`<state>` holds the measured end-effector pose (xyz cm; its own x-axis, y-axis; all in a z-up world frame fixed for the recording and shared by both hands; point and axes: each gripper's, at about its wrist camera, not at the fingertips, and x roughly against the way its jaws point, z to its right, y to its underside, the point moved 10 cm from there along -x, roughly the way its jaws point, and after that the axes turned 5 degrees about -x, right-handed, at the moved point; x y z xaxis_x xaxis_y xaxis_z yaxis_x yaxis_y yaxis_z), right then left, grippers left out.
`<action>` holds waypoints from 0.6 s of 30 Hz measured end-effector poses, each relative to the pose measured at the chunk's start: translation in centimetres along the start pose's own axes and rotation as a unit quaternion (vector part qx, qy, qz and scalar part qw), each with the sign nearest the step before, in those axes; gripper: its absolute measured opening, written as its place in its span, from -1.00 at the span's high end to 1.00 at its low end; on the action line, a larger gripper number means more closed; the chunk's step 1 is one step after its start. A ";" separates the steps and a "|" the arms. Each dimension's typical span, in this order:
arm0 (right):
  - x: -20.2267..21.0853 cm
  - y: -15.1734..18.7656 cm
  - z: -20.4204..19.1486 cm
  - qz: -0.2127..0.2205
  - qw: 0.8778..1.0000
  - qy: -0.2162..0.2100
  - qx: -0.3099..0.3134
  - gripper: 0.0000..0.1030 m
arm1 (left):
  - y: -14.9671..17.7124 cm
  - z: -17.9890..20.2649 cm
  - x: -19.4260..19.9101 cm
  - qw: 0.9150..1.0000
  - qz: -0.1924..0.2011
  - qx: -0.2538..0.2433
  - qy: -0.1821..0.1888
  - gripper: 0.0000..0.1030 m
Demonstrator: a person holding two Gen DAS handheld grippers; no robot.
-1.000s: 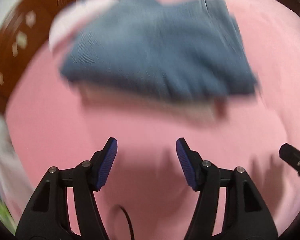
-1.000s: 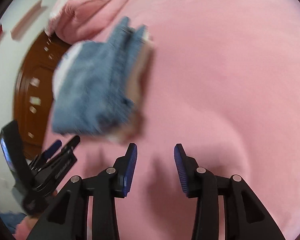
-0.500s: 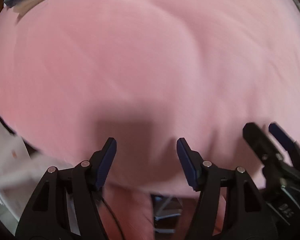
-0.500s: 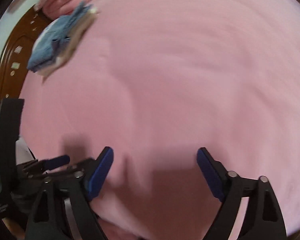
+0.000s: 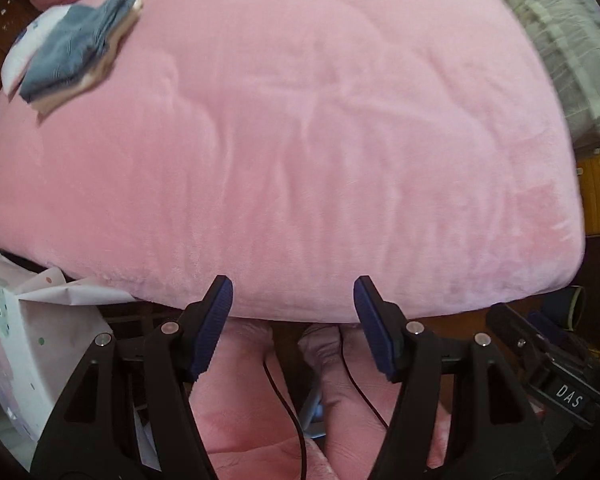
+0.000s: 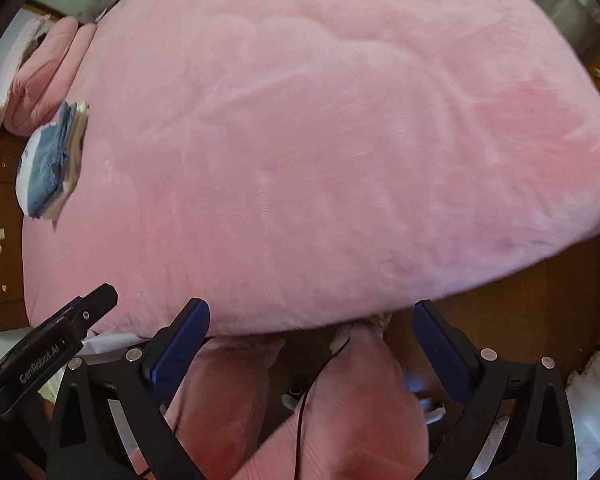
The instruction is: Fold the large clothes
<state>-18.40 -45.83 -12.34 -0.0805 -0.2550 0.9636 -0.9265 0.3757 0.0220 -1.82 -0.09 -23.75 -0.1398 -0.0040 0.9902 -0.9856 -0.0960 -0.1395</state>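
Folded clothes (image 5: 70, 54): one stack

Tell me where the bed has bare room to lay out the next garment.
The pink blanket is bare from its near edge to its right edge. Only the far left corner is taken, by the folded stack beside the pink pillows.

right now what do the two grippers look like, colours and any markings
Both are black plastic clamps with silver rivets and ribbed dark blue pads. The left gripper shows "GenRobot.AI" lettering on its side in the right view; the right gripper carries a "DAS" label. Thin dark cables hang below.
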 end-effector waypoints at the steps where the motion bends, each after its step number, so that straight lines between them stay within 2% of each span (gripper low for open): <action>1: 1.0 0.0 -0.5 0.006 1.000 -0.007 0.000 -0.98 | -1.3 -0.3 1.4 1.000 0.012 -0.004 0.007 -0.16; 3: 3.5 0.0 -0.7 0.023 1.000 -0.012 0.016 -0.99 | -2.0 0.7 4.6 0.999 0.043 -0.002 0.005 -0.16; 5: 5.6 0.1 -1.1 0.035 0.998 0.000 0.046 -0.99 | -2.9 0.6 7.3 0.997 0.071 0.005 0.004 -0.16; 10: 10.2 -1.7 -3.7 0.075 0.994 0.005 0.081 -0.99 | -5.0 0.8 13.2 0.993 0.118 0.008 -0.006 -0.16; 12: 12.2 -2.2 -4.9 0.090 0.992 -0.004 0.090 -0.99 | -5.3 1.0 14.8 0.991 0.135 0.005 -0.005 -0.16; 15: 15.6 -3.6 -7.4 0.123 0.987 -0.011 0.103 -0.99 | -5.5 1.3 16.9 0.986 0.164 -0.018 -0.024 -0.17; 18: 18.5 -4.5 -8.5 0.165 0.980 0.000 0.112 -0.99 | -5.4 1.2 18.3 0.983 0.183 -0.015 -0.027 -0.17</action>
<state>-12.63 -44.63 7.62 -0.3900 -0.1515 0.9083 -0.9071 0.2327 -0.3506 1.02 -0.86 -4.90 -0.4812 -0.0854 0.8724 -0.8726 -0.0489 -0.4861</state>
